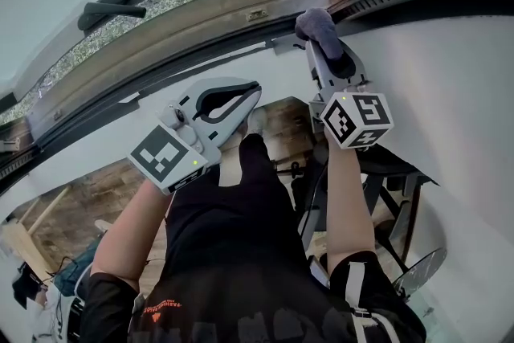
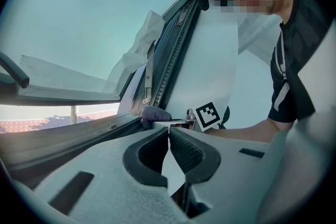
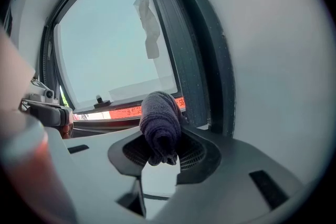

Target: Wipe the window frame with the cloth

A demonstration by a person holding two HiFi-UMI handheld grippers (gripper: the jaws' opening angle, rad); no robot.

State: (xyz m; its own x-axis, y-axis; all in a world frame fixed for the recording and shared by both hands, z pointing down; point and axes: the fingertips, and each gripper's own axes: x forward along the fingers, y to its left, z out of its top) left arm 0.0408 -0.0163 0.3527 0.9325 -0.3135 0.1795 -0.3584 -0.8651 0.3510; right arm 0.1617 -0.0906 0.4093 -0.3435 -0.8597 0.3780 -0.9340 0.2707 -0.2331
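Note:
A rolled dark purple cloth (image 1: 316, 23) is pinched in my right gripper (image 1: 321, 44), which is shut on it and holds it against the dark window frame (image 1: 201, 52) near the corner. In the right gripper view the cloth (image 3: 160, 126) bulges up between the jaws of the right gripper (image 3: 161, 139), beside the frame's upright (image 3: 194, 60). My left gripper (image 1: 254, 92) hovers lower left of it, a little off the frame, jaws closed with nothing in them. From the left gripper (image 2: 169, 132) I see the cloth (image 2: 155, 112) resting on the frame's sill (image 2: 79, 136).
The window sash stands open outwards, with a black handle (image 1: 108, 10) on it. White wall (image 1: 450, 76) lies right of the frame. Below me are a wooden floor (image 1: 88, 197) and the dark metal legs of a stand (image 1: 385, 197).

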